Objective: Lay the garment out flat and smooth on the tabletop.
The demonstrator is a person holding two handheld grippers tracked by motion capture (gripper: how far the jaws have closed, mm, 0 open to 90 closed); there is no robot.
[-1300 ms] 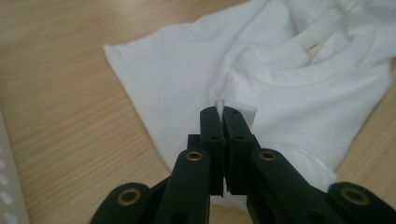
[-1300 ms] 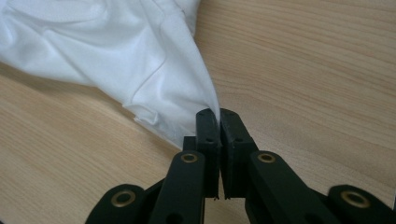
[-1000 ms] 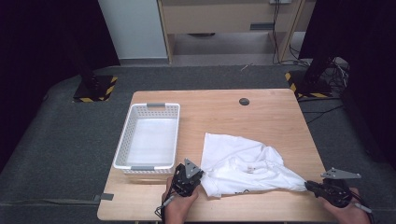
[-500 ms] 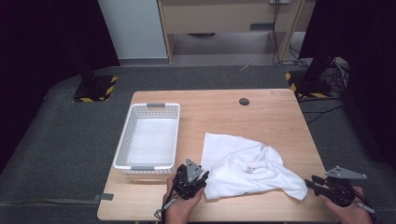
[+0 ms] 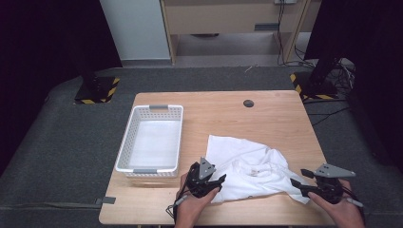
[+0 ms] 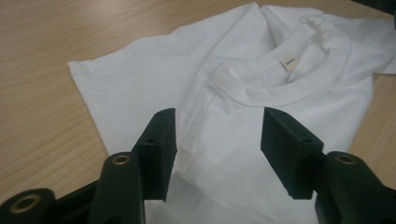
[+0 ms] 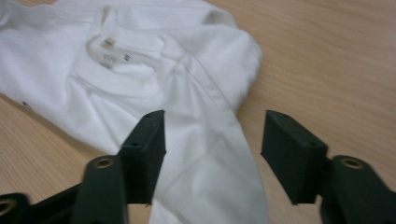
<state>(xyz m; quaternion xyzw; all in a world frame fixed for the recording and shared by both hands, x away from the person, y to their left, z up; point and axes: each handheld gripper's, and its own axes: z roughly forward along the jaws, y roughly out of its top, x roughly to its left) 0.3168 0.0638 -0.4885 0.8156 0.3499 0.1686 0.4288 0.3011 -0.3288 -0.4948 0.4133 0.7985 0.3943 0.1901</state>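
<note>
Two grippers, left gripper (image 5: 219,179) and right gripper (image 5: 295,184), just opening, spread, white T-shirt (image 5: 252,166) lying crosswise, collar up.

Left gripper (image 5: 219,182): in my left hand (image 5: 192,209) at the near edge, jaws pointing right and apart, just been opening, nothing pinched
Right gripper (image 5: 295,183): in my right hand (image 5: 340,209), jaws pointing left and apart, just been opening, nothing pinched
Forearms: entering from the bottom

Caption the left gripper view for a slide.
Open left gripper poised over a white T-shirt lying collar-up on the wooden table.
</note>
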